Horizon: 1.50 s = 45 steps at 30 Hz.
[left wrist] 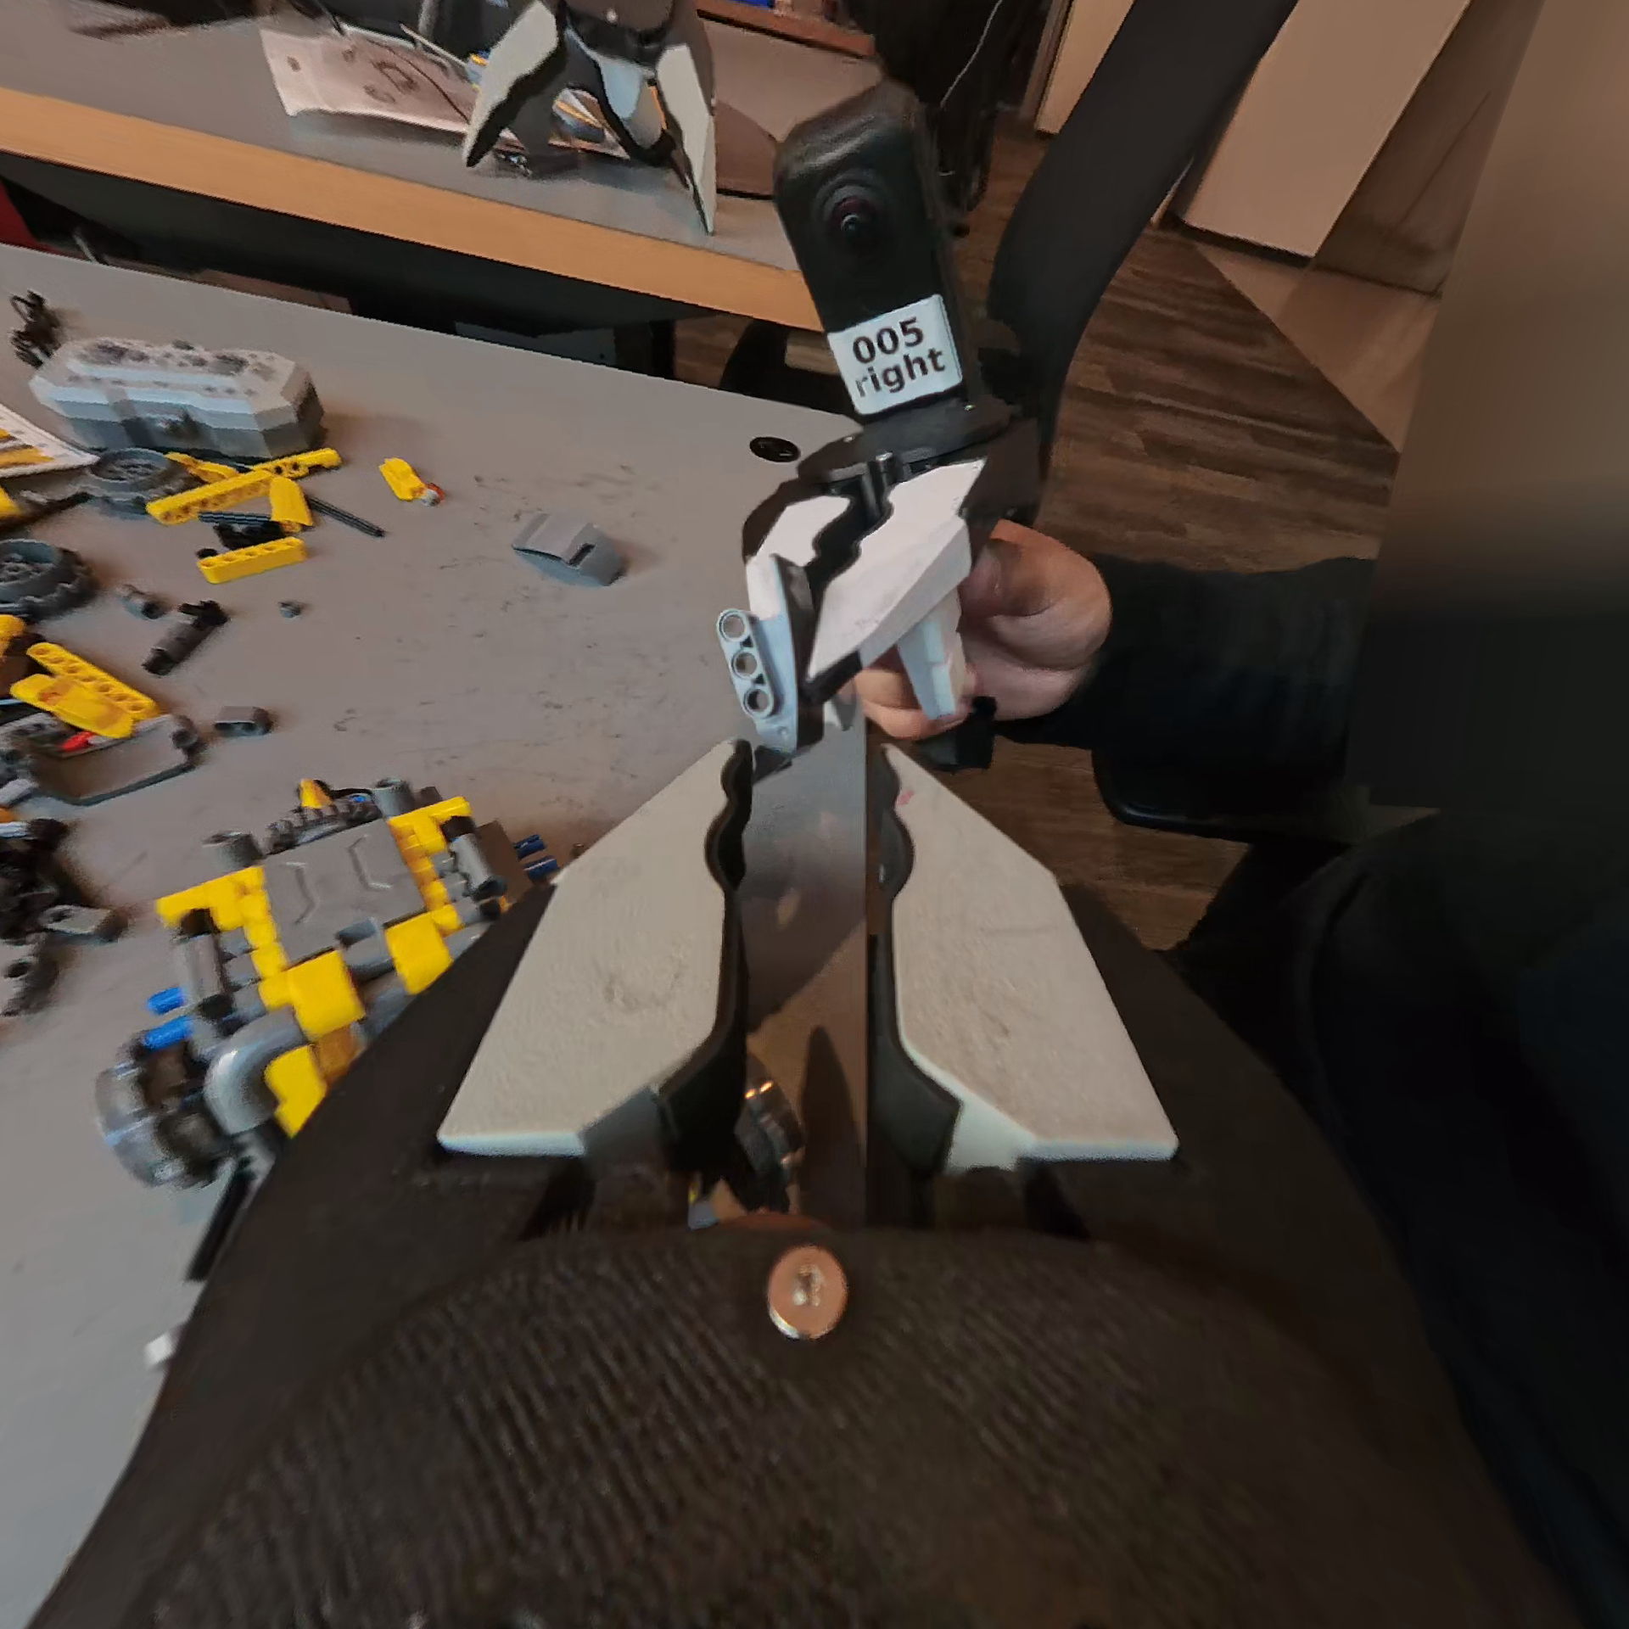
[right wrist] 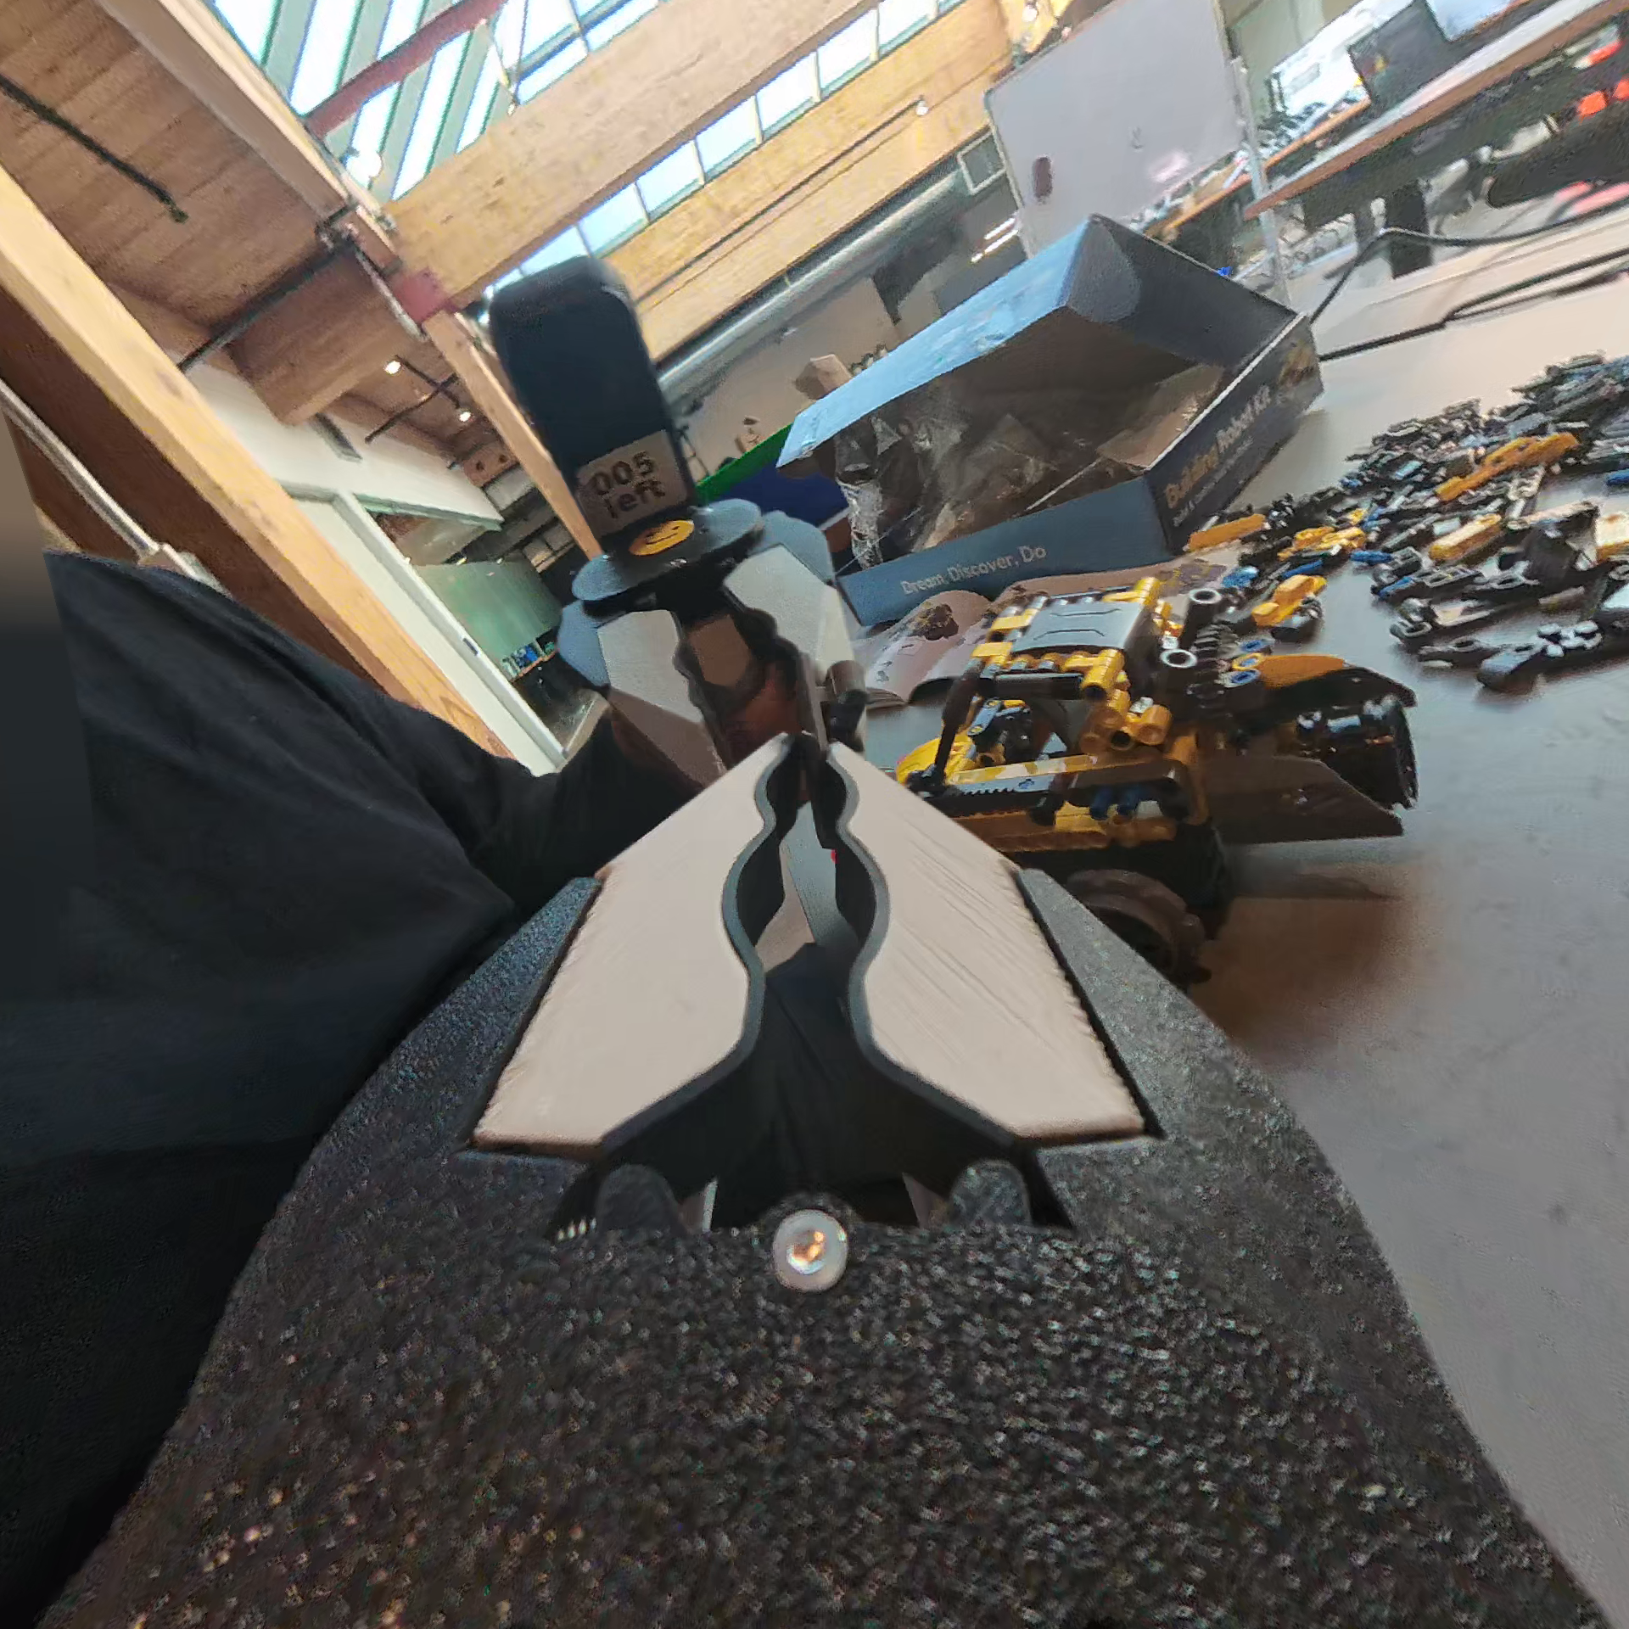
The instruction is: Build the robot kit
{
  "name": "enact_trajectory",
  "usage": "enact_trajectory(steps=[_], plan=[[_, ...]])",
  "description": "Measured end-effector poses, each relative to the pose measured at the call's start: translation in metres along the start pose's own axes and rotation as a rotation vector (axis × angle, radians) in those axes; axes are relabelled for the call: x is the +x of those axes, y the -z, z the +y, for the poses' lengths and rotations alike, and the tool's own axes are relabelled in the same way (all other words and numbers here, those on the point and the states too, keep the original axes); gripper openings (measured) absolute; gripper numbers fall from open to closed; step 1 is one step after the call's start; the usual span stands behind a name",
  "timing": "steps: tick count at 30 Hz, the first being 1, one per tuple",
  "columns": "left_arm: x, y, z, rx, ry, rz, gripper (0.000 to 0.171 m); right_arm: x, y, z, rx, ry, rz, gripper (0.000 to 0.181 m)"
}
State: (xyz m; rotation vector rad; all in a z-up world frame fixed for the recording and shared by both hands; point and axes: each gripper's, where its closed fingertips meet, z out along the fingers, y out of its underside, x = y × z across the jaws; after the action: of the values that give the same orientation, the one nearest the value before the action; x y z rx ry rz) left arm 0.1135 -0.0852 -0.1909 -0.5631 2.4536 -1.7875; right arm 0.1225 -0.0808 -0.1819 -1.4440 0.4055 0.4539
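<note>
In the left wrist view my left gripper [left wrist: 811,758] is shut on a dark grey flat panel [left wrist: 807,881] that stands between its fingers, above the edge of the grey table [left wrist: 546,688]. My right gripper [left wrist: 807,696], held by a hand, comes from above and is shut on a light grey beam with holes [left wrist: 749,670]. The beam's lower end meets the panel's top edge. In the right wrist view my right gripper [right wrist: 813,754] holds the beam [right wrist: 824,793] edge-on, tip to tip with the left gripper [right wrist: 732,696].
A half-built yellow and grey vehicle model [left wrist: 300,952] stands on the table left of the grippers; it also shows in the right wrist view [right wrist: 1146,732]. Loose parts [right wrist: 1454,546], an open blue box [right wrist: 1058,423] and a booklet [right wrist: 934,635] lie beyond. A black chair [left wrist: 1102,176] stands behind. The tips of both grippers are at nearly the same place.
</note>
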Motion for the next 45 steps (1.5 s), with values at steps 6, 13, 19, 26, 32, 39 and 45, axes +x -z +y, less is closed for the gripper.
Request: enact_trajectory(steps=[6,13,19,26,32,39,45], plan=[[-0.035,0.04,-0.013,-0.032,-0.043,-0.181,0.043,0.012,0.008,-0.003,0.072,-0.219,-0.008,0.0],[0.002,0.006,0.002,-0.032,0.031,0.031,0.031,-0.014,-0.005,-0.001,0.063,-0.187,-0.144,0.001],[0.012,-0.003,0.006,-0.016,-0.003,0.073,0.005,-0.015,-0.007,0.001,0.085,-0.184,-0.132,0.006],[0.018,-0.002,0.005,0.023,-0.002,0.118,0.003,-0.02,-0.008,-0.001,0.129,-0.275,-0.211,0.006],[0.025,0.0,0.007,0.039,0.052,0.209,0.003,-0.023,-0.008,0.002,0.137,-0.325,-0.257,0.006],[0.026,0.0,0.013,0.005,0.018,0.218,0.003,-0.02,-0.01,0.009,0.11,-0.332,-0.241,0.015],[0.023,-0.002,0.017,-0.019,0.001,0.189,0.004,-0.021,-0.01,0.009,0.101,-0.259,-0.207,0.005]])
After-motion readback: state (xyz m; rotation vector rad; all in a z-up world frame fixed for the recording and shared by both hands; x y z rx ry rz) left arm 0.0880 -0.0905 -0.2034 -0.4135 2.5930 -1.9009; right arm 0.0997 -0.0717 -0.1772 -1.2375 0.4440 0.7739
